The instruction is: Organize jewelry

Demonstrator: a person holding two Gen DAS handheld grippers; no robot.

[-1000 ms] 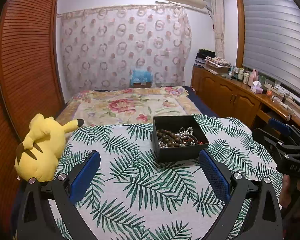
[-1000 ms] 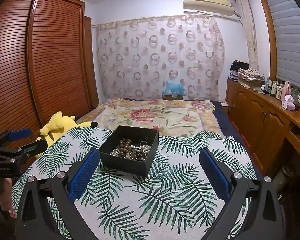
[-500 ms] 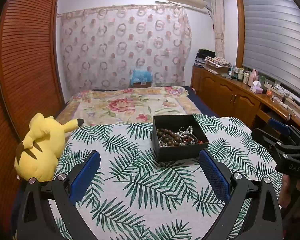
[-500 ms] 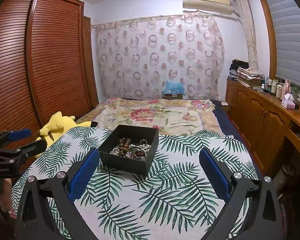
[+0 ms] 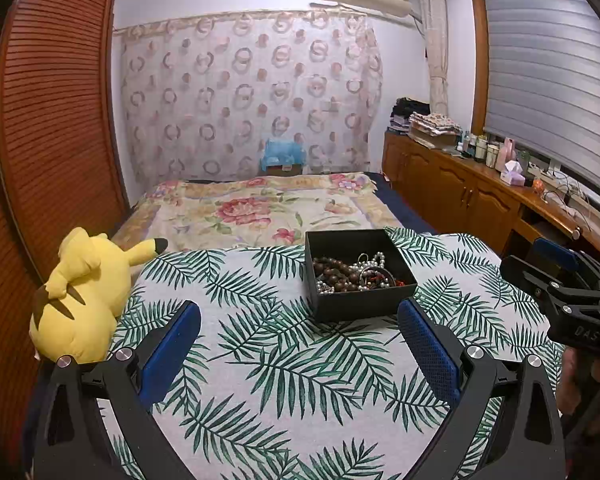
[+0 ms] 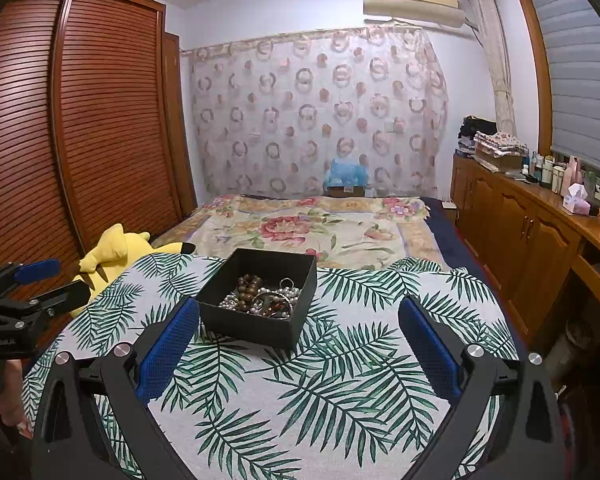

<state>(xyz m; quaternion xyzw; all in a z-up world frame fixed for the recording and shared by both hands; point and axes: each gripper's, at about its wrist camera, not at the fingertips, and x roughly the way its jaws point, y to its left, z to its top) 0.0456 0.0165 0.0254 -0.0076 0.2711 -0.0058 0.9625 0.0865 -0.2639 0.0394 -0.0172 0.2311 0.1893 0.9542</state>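
Hovering both grippers over the palm-leaf cloth (image 5: pixel 284 380), you've got the left gripper (image 5: pixel 299 328) spread wide, empty, and the right gripper (image 6: pixel 299 330) spread wide, empty too. Black box (image 5: pixel 360 304) sits on the cloth ahead, tangled jewelry (image 6: pixel 262 300) inside. Yellow plush (image 5: pixel 84 296) lies at the cloth's left edge.

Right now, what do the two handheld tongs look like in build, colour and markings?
Both match: the left tongs and right tongs have matte black angular plastic arms with triangular cut-outs, silver round bolt heads at the joints, and blue textured pads on the inner faces. From the side, the right tongs carry pale lettering that looks like "DAS"; the left tongs' label is unreadable. No cables or sleeves are visible.
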